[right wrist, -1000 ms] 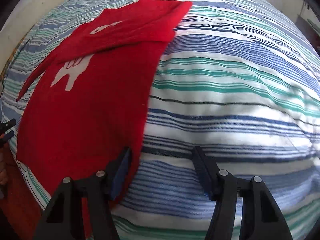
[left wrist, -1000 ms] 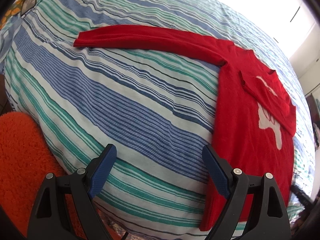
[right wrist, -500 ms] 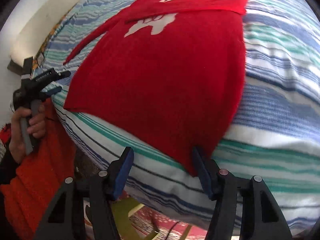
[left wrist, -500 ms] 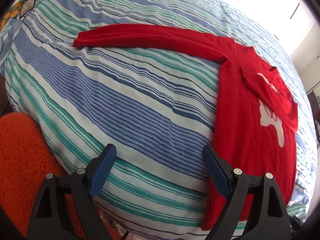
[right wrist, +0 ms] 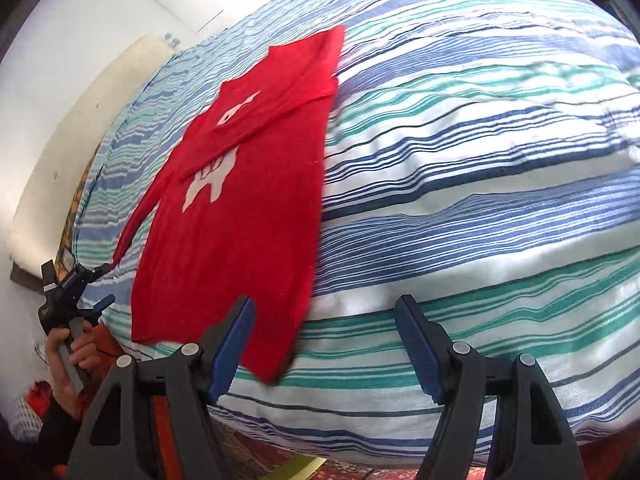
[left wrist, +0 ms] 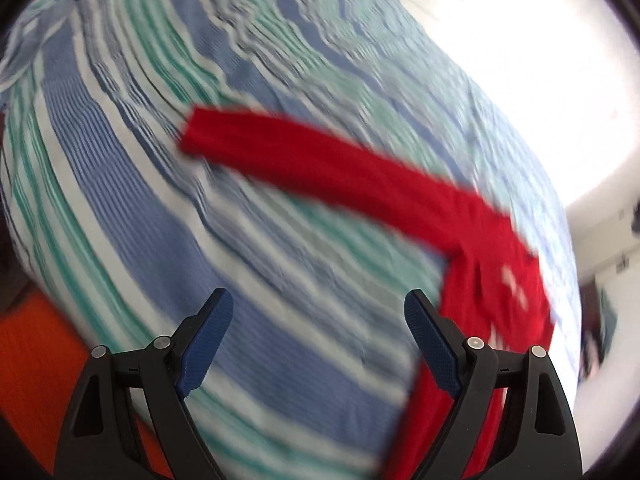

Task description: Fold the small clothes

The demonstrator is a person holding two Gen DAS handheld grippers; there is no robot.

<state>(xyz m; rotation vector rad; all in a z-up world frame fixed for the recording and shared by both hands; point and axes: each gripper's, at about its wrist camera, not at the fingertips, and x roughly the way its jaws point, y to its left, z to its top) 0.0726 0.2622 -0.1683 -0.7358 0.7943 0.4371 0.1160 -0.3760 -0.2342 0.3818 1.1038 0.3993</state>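
Observation:
A small red long-sleeved top (right wrist: pixel 240 208) with a white print lies flat on the striped bed cover (right wrist: pixel 460 168). One sleeve is folded across its chest. The other sleeve (left wrist: pixel 320 168) stretches out to the left in the blurred left wrist view. My left gripper (left wrist: pixel 316 332) is open and empty, above the cover short of that sleeve. It also shows at the left of the right wrist view (right wrist: pixel 80 284), held in a hand near the sleeve's cuff. My right gripper (right wrist: pixel 324 340) is open and empty at the top's lower hem corner, near the bed's front edge.
An orange fluffy rug (left wrist: pixel 36 360) lies on the floor left of the bed. The bed's front edge drops away just below both grippers. A white wall (right wrist: pixel 60 60) and a pale headboard (right wrist: pixel 92 120) stand beyond the bed.
My left gripper has moved fast toward the stretched sleeve, so its view is blurred. My right gripper has swung right along the hem; the hem corner now sits by its left finger.

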